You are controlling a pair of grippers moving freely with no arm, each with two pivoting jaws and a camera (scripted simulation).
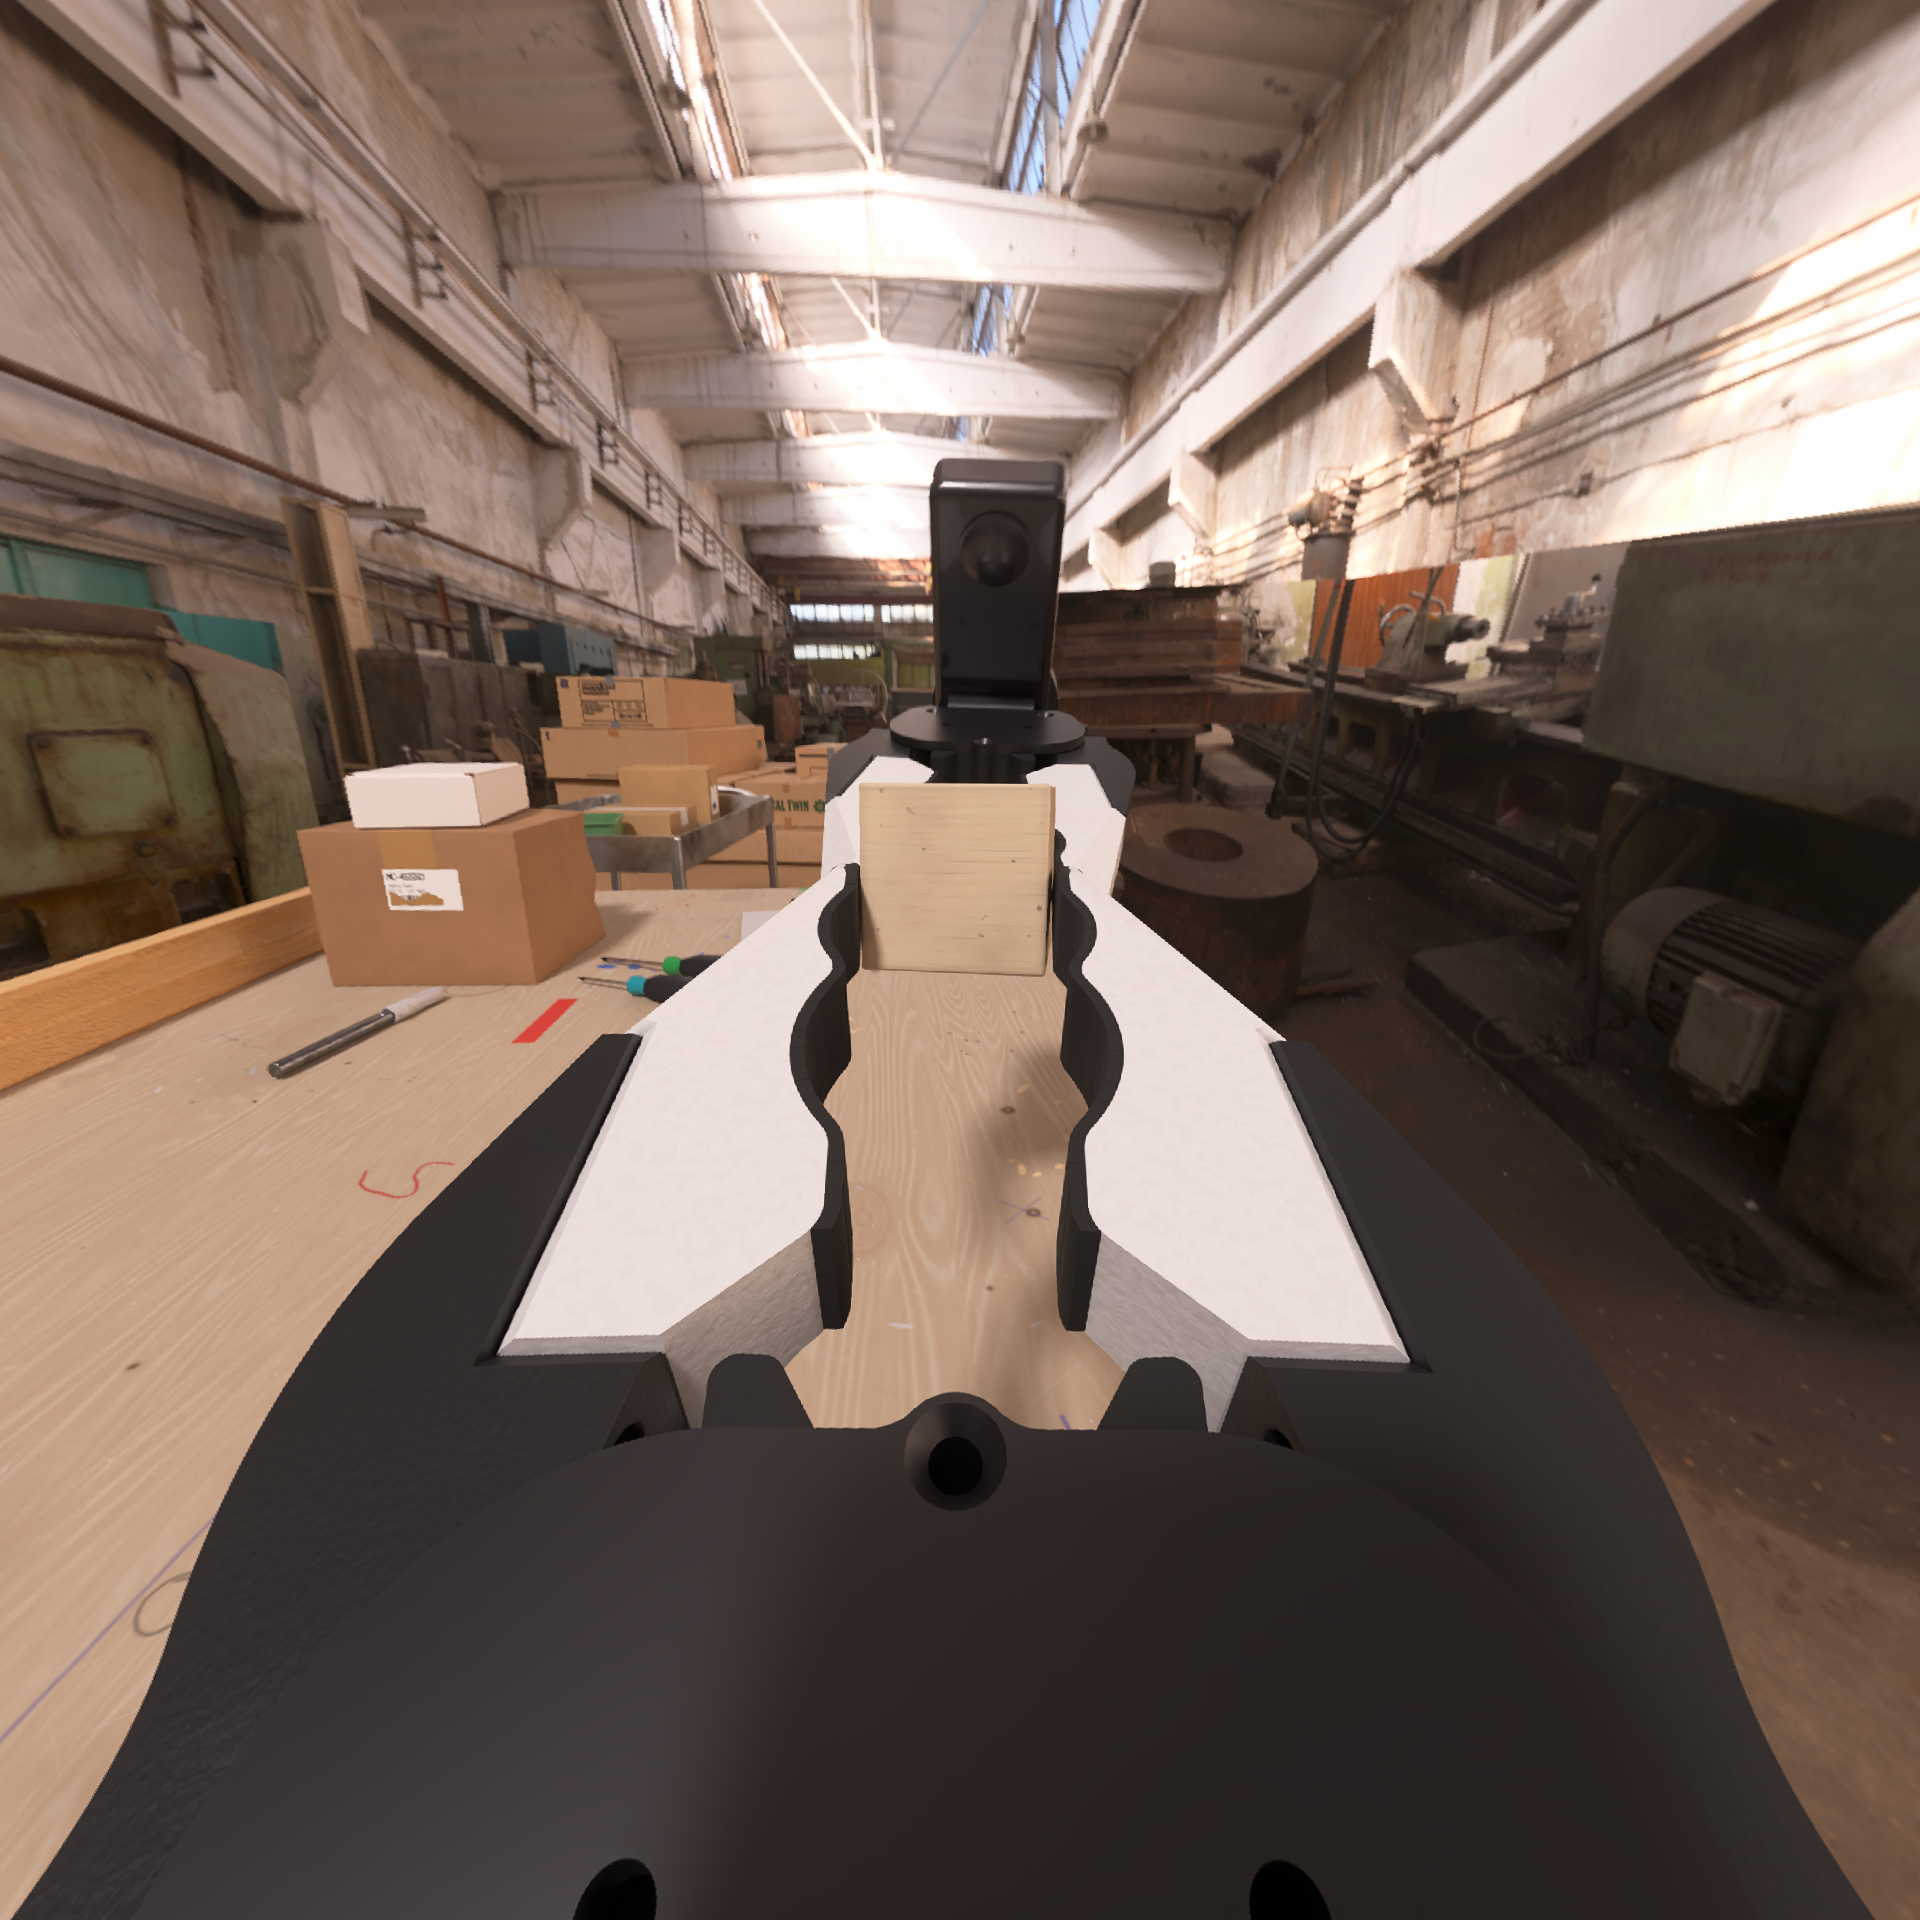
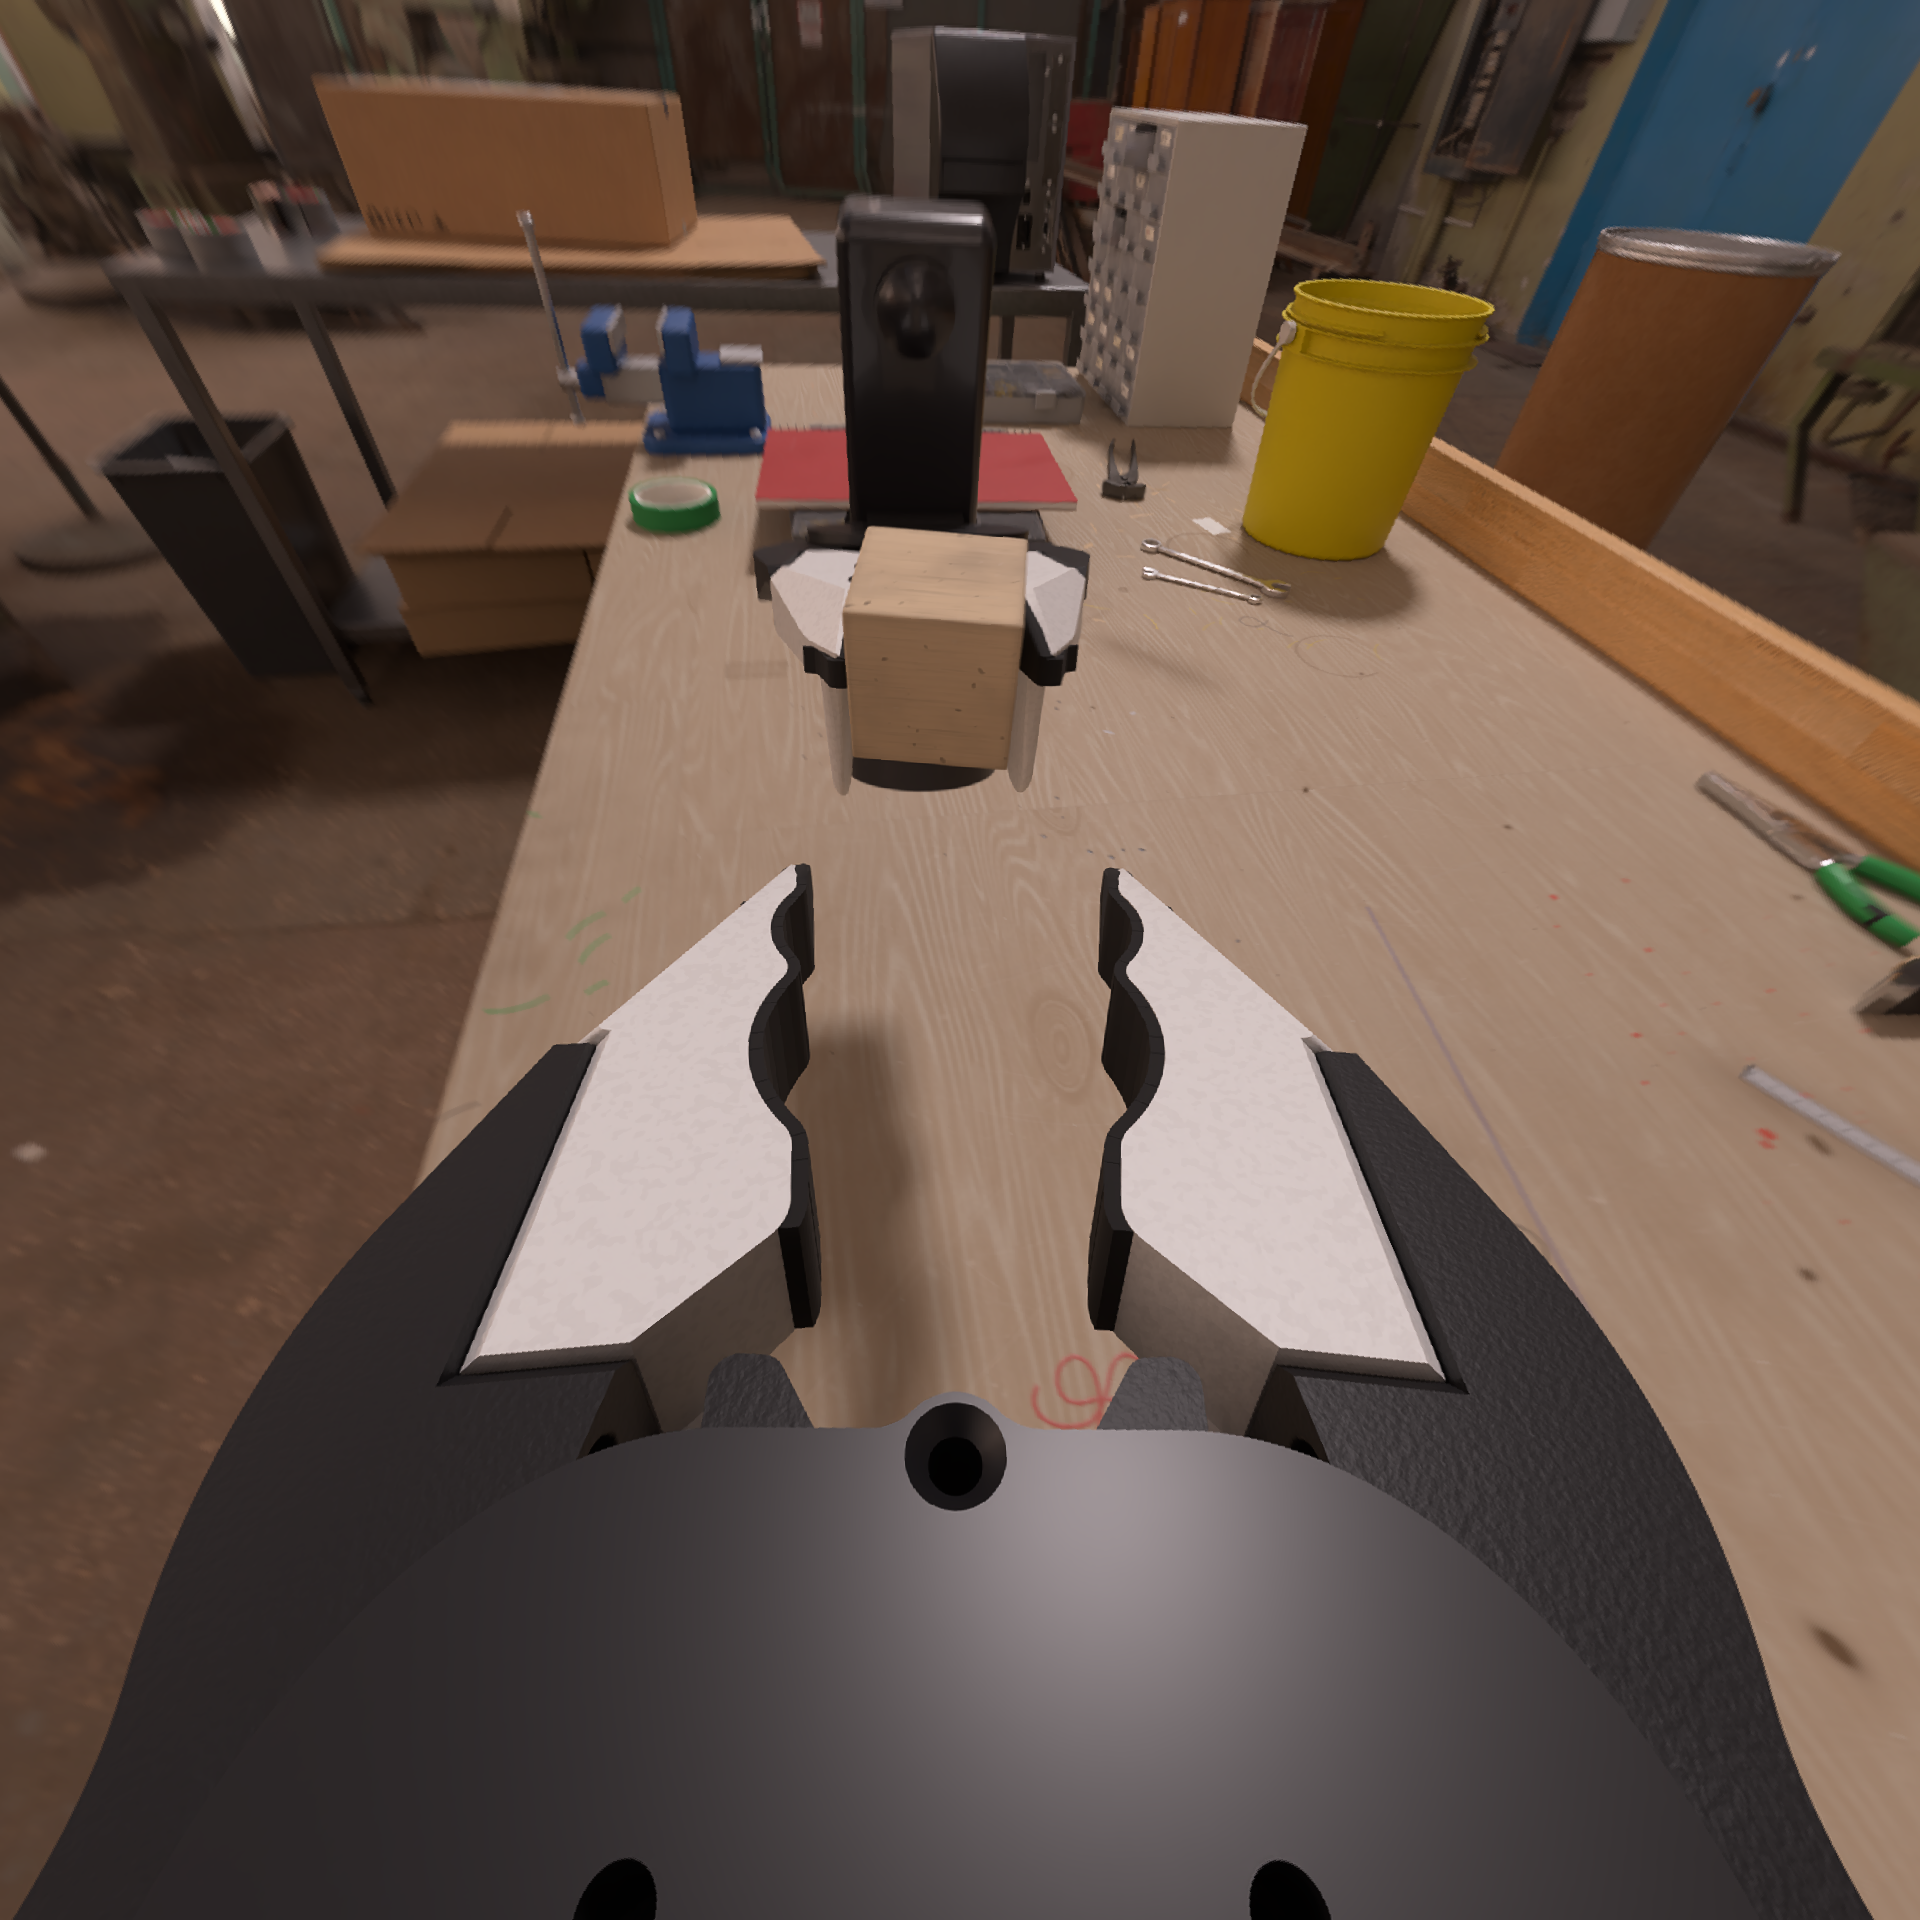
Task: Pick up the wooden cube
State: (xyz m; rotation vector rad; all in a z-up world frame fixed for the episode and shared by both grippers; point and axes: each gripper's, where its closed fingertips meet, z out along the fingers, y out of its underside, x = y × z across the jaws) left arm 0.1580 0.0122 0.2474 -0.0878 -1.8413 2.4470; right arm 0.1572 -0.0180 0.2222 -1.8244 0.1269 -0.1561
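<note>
The wooden cube [image 1: 954, 894] is a pale block clamped between the white fingers [image 1: 727, 1091] of my left gripper [image 1: 954, 868]. In the right wrist view the cube [image 2: 930, 644] is held by the left gripper [image 2: 932, 777] over the wooden table [image 2: 1247, 935], with a dark shadow under it. My right gripper [image 2: 956, 894] is open and empty, facing the cube from a short way off. Its black body [image 1: 995, 623] rises behind the cube in the left wrist view.
On the table stand a yellow bucket [image 2: 1361, 416], a red pad [image 2: 1023, 468], green tape [image 2: 673, 504], a blue vise [image 2: 696, 384], wrenches [image 2: 1205, 571] and green pliers [image 2: 1860, 883]. A cardboard box [image 1: 452, 899], screwdrivers [image 1: 655, 977] and a pen [image 1: 353, 1031] lie to the left.
</note>
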